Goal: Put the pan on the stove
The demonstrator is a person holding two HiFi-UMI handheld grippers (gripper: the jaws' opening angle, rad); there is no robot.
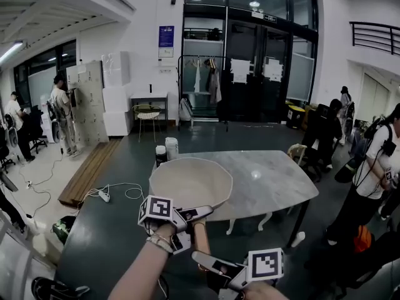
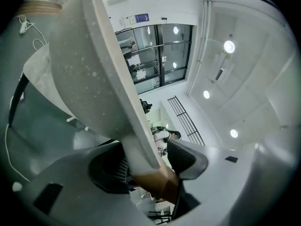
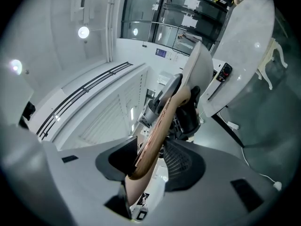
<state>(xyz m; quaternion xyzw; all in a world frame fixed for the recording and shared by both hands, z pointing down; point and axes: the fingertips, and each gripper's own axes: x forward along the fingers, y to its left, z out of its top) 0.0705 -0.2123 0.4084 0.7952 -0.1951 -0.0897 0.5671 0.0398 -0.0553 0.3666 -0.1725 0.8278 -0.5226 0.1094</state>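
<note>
A cream pan [image 1: 190,183] with a wooden handle [image 1: 200,230] hangs in the air in front of me, near a marble table [image 1: 269,180]. In the head view my left gripper [image 1: 187,216] is shut where the handle meets the pan's bowl. My right gripper [image 1: 209,261] is shut lower down on the handle's end. The left gripper view shows the pan [image 2: 80,69] edge-on, with the left gripper [image 2: 150,161] pinching its rim and handle root. The right gripper view shows the right gripper [image 3: 150,159] clamped on the handle [image 3: 160,126]. No stove is in sight.
Two containers [image 1: 166,150] stand on the table's far left corner. A wooden board [image 1: 90,170] and a white cable [image 1: 106,195] lie on the dark floor at left. People stand at the right [image 1: 375,167] and far left [image 1: 59,111]. Glass doors [image 1: 250,67] lie ahead.
</note>
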